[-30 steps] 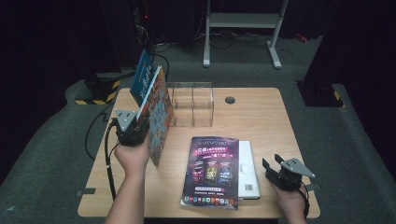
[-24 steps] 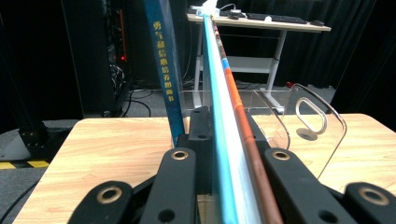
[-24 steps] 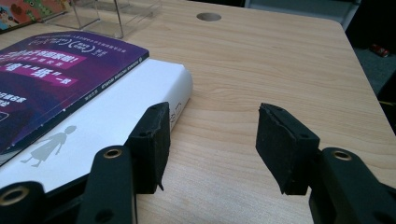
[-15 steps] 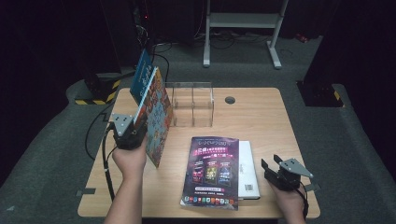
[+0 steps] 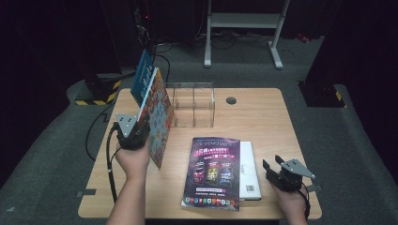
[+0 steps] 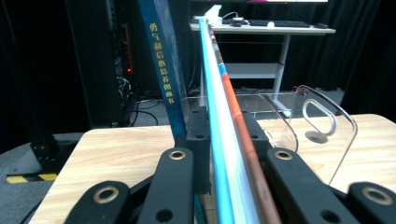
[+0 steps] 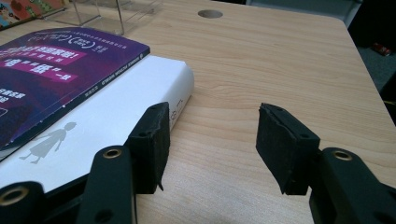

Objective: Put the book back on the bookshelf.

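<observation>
At the left edge of the wooden surface (image 5: 263, 117), the left claw (image 5: 141, 129) stands clamped on the lower edge of a thin picture book (image 5: 158, 115), holding it upright and tilted, its top leaning away from the person toward the far left corner. The book's cover is crowded with small cartoon figures in orange, red and teal; seen edge-on in the left gripper view, it is a slim slab with pale blue page edges and an orange-brown cover (image 6: 233, 140), pinched between the two black jaws. A blue book (image 5: 142, 77) with gold lettering on its spine rises just behind it, beside the same claw; whether the jaws also grip it cannot be told. A clear rack (image 5: 192, 105) with dividers stands just right of the raised book, near the far edge. A purple booklet (image 5: 213, 171) lies flat near the front edge, resting partly on a white book (image 5: 248, 173) to its right. The right claw (image 5: 277, 168) rests low at the front right corner, jaws about half open and holding nothing, its left jaw just beside the white book's corner (image 7: 180, 93).
</observation>
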The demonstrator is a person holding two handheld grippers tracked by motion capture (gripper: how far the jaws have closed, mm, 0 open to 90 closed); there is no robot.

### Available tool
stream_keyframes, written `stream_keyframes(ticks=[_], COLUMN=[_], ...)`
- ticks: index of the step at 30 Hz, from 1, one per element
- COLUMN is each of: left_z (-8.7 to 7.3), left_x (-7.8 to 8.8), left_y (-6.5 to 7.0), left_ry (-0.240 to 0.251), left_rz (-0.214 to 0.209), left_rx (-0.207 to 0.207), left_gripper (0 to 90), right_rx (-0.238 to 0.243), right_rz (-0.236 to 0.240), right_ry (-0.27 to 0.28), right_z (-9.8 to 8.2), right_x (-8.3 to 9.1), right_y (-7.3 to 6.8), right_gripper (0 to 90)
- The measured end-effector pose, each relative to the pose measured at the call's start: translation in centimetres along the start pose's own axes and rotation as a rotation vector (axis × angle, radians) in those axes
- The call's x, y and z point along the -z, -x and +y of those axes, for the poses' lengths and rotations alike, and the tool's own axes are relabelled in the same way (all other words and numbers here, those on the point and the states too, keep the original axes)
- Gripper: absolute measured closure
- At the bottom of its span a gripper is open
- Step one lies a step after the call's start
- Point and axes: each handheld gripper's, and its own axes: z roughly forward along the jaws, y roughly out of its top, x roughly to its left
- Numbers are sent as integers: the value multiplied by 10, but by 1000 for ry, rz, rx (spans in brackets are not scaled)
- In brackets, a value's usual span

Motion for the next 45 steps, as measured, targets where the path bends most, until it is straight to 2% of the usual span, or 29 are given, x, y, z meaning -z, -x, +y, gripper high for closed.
stream_keyframes(ticks=[2,7,10,17,20,30,45], left_z=[0,3,6,17,22,36,52], left_x=[0,-3,-6,-17,-24,-40,-54], left_y=[1,12,14,13,13,13,19], left_ry=[1,11,9,14,6,5,30], left_rz=[-23,-26,-27,-20,-17,-3,18], left_rx=[6,-43,-50,-27,-34,-18,-46], left_gripper=[803,808,810,812,813,813,813], right_rx=[3,1,3,2,3,-3,-1], right_rz=[0,0,-1,-3,-3,-10,-15], right_ry=[1,2,3,2,2,2,17], right_z=[0,0,0,0,0,0,1], right_x=[0,0,0,0,0,1,2], right_y=[0,0,0,1,1,3,4], right_gripper=[447,447,447,448,448,449,453])
